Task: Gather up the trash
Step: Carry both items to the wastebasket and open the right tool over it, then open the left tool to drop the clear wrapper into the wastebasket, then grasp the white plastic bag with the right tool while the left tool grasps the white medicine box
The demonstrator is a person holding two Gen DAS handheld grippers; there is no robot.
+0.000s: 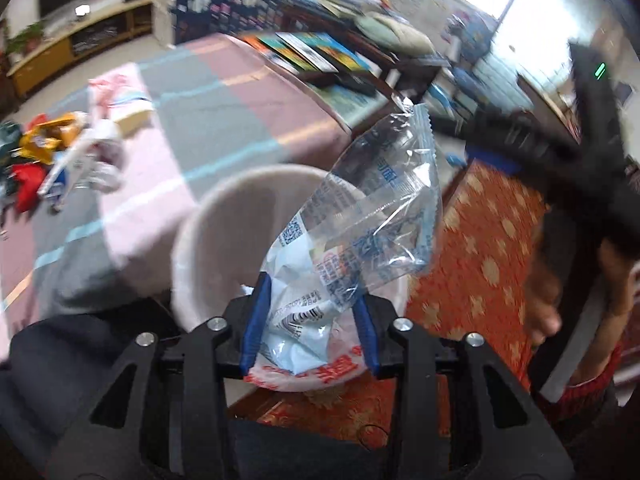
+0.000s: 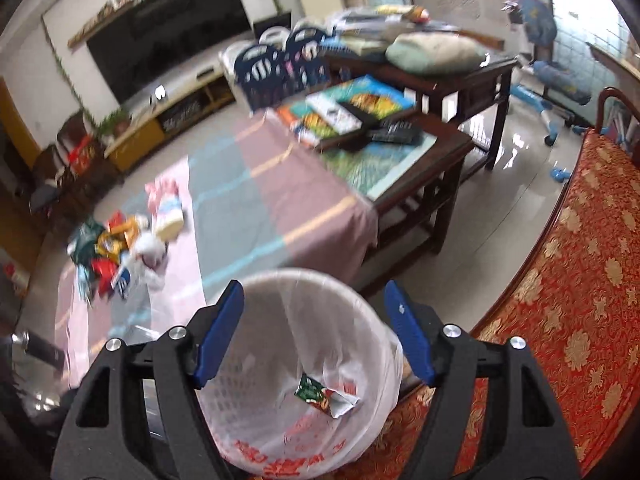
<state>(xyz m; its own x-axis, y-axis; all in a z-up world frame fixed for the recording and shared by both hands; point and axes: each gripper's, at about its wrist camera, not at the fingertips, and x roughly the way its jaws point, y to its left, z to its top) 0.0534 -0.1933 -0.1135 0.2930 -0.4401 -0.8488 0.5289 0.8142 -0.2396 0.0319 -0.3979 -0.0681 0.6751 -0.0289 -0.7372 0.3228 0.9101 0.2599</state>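
A round white waste basket lined with a thin plastic bag (image 2: 304,360) stands below both grippers. The left gripper (image 1: 310,322) clasps a crinkled clear printed wrapper (image 1: 372,216); the right gripper (image 2: 316,336) gapes empty above a small green wrapper (image 2: 316,394) inside.

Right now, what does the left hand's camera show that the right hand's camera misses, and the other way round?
Only the left wrist view shows a clear printed wrapper between the left gripper's blue fingers, over the bin.

Only the right wrist view shows the right gripper open and empty, a small green wrapper lying inside the bin, and the dark television.

Both show the bag-lined wastebasket, the trash pile on the striped cloth, and the red patterned cushion.
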